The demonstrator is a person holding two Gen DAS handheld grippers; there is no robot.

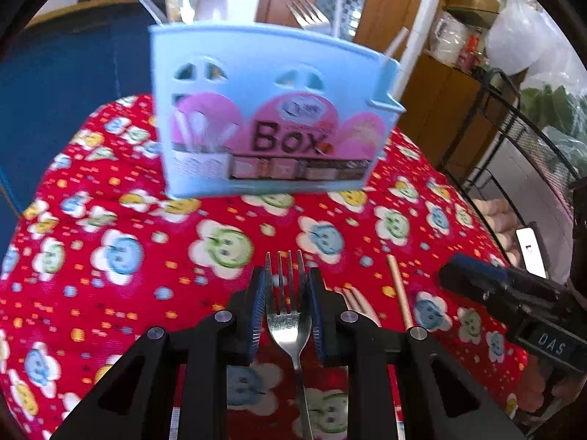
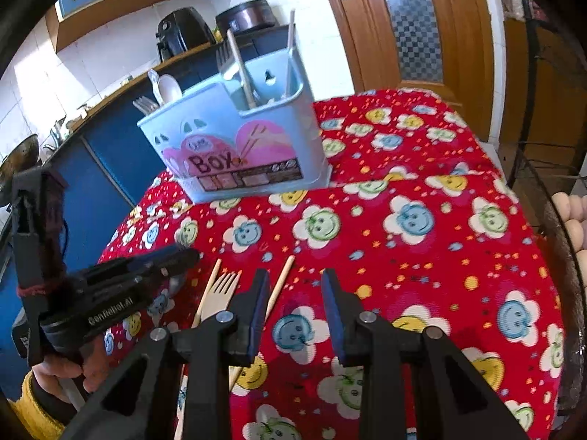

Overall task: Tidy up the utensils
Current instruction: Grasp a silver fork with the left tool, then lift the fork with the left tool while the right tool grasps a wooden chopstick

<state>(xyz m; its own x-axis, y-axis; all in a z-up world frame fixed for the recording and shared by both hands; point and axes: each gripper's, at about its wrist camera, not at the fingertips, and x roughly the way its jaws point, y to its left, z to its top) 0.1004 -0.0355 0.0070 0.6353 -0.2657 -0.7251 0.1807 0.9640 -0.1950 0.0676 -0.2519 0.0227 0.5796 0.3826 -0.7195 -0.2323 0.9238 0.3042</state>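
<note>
My left gripper (image 1: 286, 278) is shut on a metal fork (image 1: 288, 315), tines pointing forward, held above the red flowered tablecloth (image 1: 110, 256). A light blue utensil box (image 1: 268, 110) stands ahead with forks and chopsticks in it; it also shows in the right wrist view (image 2: 238, 139). My right gripper (image 2: 295, 282) is open and empty over the cloth. A wooden fork (image 2: 220, 293) and two wooden chopsticks (image 2: 280, 282) lie on the cloth to its left. The left gripper (image 2: 183, 256) shows at the left of the right wrist view.
A wooden door (image 2: 414, 25) stands behind the table. A blue counter (image 2: 91, 168) with kitchen appliances runs along the left. A black wire rack (image 1: 513, 139) holding eggs stands at the right. The right gripper (image 1: 495, 286) shows at the right of the left wrist view.
</note>
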